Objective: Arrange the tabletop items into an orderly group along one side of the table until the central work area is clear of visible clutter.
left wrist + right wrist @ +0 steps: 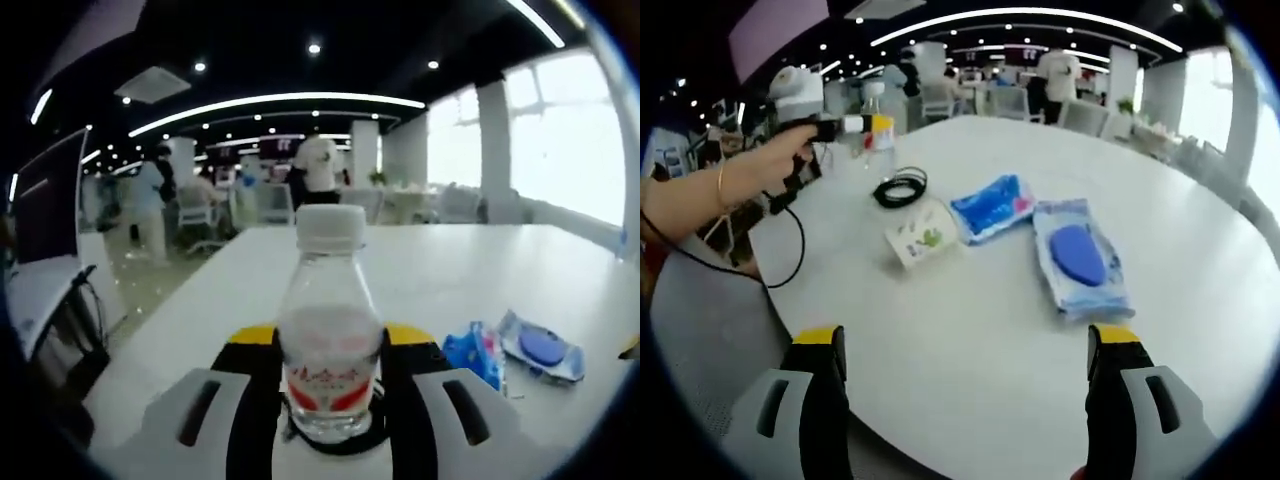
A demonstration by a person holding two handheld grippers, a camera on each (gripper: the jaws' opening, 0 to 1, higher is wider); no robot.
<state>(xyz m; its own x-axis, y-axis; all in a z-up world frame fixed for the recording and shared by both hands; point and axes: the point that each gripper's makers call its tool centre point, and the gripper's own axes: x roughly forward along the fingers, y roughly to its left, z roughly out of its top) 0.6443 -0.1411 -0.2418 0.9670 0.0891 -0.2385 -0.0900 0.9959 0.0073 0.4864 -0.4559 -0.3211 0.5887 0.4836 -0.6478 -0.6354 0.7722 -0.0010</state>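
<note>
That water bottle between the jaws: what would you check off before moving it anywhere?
1. Left gripper closed on the water bottle: ok.
2. Bottle upright, white cap on: ok.
3. Bottle lifted off the table: cannot tell.
4. Right gripper open and empty, apart from the items: ok.
5. Centre still cluttered: black cable coil, small carton, blue packet, wipes pack: not ok.
</note>
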